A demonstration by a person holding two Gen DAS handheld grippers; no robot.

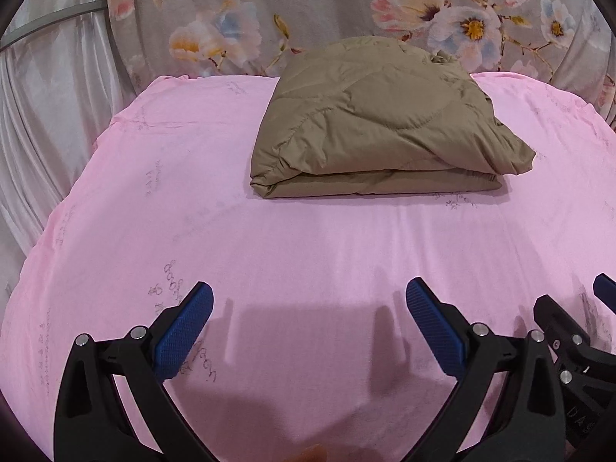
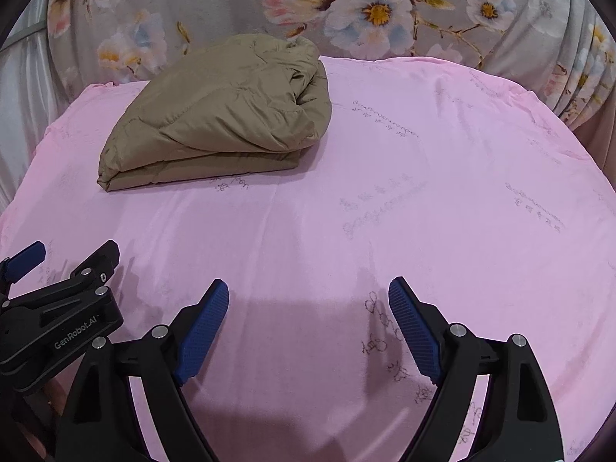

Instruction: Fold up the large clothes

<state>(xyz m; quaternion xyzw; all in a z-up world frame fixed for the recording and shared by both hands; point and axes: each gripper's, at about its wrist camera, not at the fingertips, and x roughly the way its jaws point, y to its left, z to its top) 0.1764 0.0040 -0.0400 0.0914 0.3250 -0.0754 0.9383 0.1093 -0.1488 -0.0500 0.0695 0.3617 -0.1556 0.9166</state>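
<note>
A tan quilted jacket (image 1: 377, 119) lies folded into a thick bundle near the far edge of the pink sheet (image 1: 269, 238); in the right wrist view the jacket (image 2: 219, 115) sits at the far left. My left gripper (image 1: 310, 290) hovers open over the near part of the sheet, well short of the jacket, with nothing between its blue pads. My right gripper (image 2: 308, 288) is open too, empty, over the pink sheet (image 2: 423, 192). The two grippers sit side by side: the right gripper's finger (image 1: 558, 319) shows at the left view's right edge, the left gripper's finger (image 2: 96, 265) at the right view's left edge.
A grey floral curtain (image 1: 308, 11) hangs behind the surface's far edge. White drapes (image 1: 46, 115) hang at the left. The pink sheet's left edge (image 1: 57, 208) drops off beside the drapes.
</note>
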